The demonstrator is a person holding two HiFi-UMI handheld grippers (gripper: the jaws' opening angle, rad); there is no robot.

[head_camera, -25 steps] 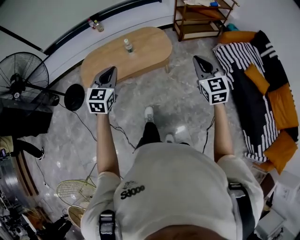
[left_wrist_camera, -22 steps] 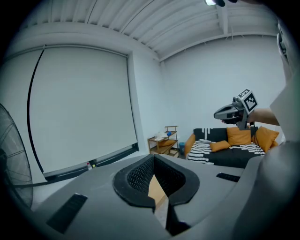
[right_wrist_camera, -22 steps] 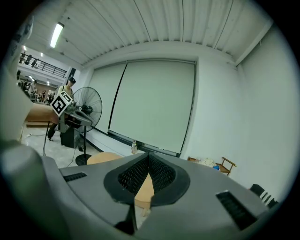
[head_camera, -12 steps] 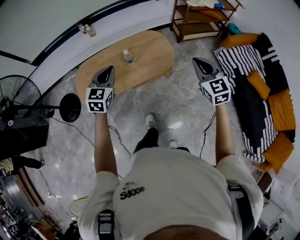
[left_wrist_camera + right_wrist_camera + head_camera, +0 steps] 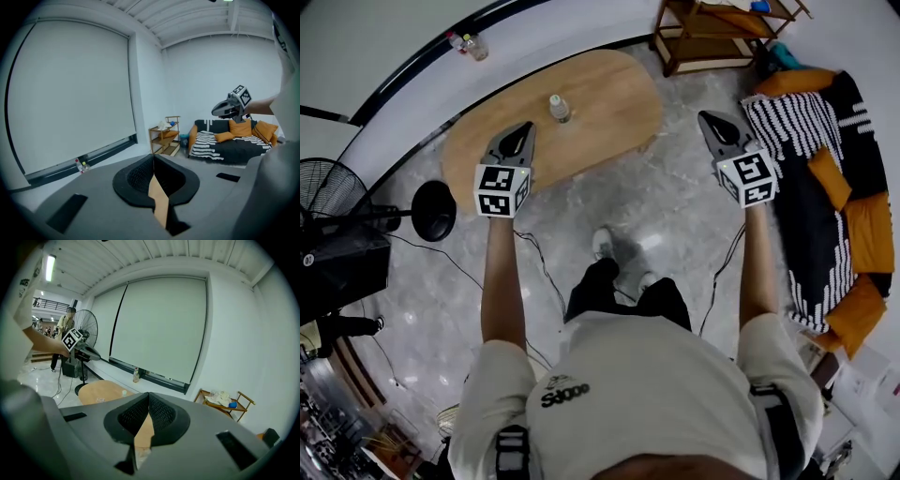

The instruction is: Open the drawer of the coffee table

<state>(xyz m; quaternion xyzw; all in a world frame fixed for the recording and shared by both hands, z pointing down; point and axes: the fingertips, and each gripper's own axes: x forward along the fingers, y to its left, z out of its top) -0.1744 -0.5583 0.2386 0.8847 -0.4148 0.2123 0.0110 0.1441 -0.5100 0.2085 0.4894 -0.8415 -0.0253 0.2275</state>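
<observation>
An oval wooden coffee table (image 5: 581, 112) stands on the marble floor ahead of me, with a small bottle (image 5: 558, 108) on its top; the same table (image 5: 101, 392) shows in the right gripper view. No drawer is visible from above. My left gripper (image 5: 523, 131) hovers over the table's near left edge, jaws shut with nothing in them. Off the table's right end, over bare floor, my right gripper (image 5: 710, 119) is also shut and holds nothing. In the left gripper view, the right gripper (image 5: 220, 110) appears in front of the sofa.
A sofa (image 5: 825, 178) with striped and orange cushions lines the right side. A wooden shelf (image 5: 722, 33) stands behind the table's right end. A standing fan (image 5: 337, 187) and its round base (image 5: 433, 211) sit at left, with cables on the floor. Two bottles (image 5: 464, 44) rest on the window ledge.
I have stepped forward toward the coffee table; both grippers moved closer to it and lower, still shut. The left gripper now overlaps the table's near edge.
</observation>
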